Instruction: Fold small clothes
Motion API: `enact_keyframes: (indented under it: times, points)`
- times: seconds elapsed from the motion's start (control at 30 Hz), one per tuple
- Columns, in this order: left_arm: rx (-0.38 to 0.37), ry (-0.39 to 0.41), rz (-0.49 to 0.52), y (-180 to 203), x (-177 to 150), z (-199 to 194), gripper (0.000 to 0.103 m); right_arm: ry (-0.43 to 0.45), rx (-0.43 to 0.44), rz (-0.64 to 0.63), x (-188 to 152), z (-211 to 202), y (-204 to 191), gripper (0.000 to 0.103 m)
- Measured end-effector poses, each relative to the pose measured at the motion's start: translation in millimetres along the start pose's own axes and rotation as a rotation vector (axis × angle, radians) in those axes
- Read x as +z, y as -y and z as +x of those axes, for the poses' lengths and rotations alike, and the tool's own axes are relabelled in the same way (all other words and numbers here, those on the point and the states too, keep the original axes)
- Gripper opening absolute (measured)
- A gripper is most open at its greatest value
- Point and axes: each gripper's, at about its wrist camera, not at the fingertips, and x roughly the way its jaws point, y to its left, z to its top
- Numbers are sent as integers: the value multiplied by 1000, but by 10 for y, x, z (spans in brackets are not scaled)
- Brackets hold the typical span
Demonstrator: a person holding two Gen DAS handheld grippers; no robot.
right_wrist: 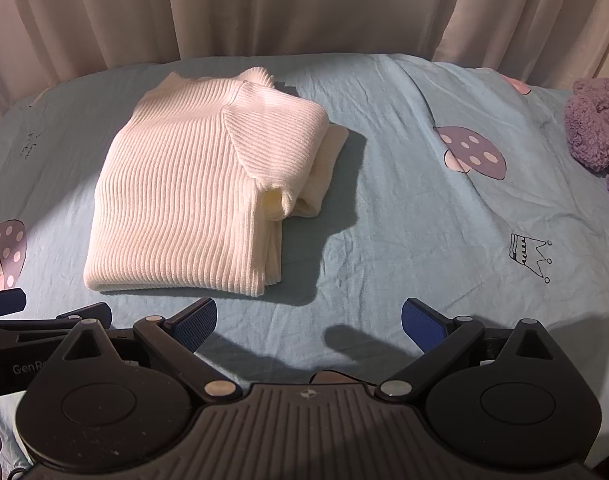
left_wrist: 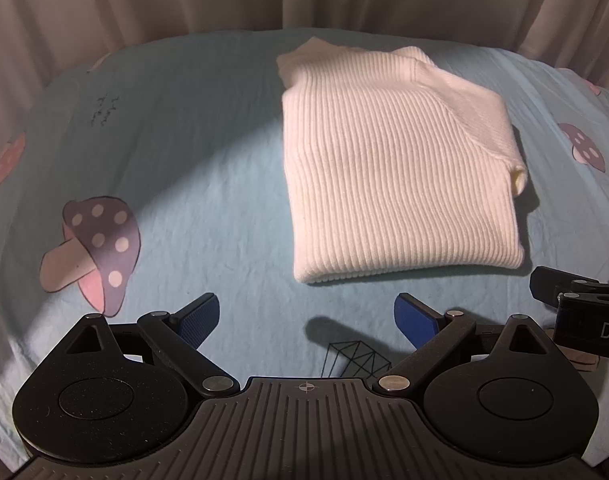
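Note:
A white ribbed knit sweater [left_wrist: 392,176] lies folded into a compact rectangle on the light blue sheet [left_wrist: 208,184], collar at the far end and a sleeve cuff tucked along its right side. In the right wrist view the same sweater [right_wrist: 184,192] sits ahead and to the left. My left gripper [left_wrist: 308,320] hovers open just short of the sweater's near hem, nothing between its blue pads. My right gripper [right_wrist: 308,322] is open too, over bare sheet to the right of the sweater's near corner. Each gripper shows at the edge of the other's view.
The sheet [right_wrist: 424,240] carries mushroom prints [left_wrist: 96,252] and small line drawings. A fuzzy purple item [right_wrist: 596,128] lies at the far right. Cream curtains [right_wrist: 304,8] hang behind the bed's far edge.

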Motion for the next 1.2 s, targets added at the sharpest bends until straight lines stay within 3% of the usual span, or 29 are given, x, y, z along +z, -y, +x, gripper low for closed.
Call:
enact_keyframes:
  times: [1.2]
  points:
    - [-6, 18, 47, 86, -14, -46, 98, 17, -10, 18, 27, -41, 8, 99]
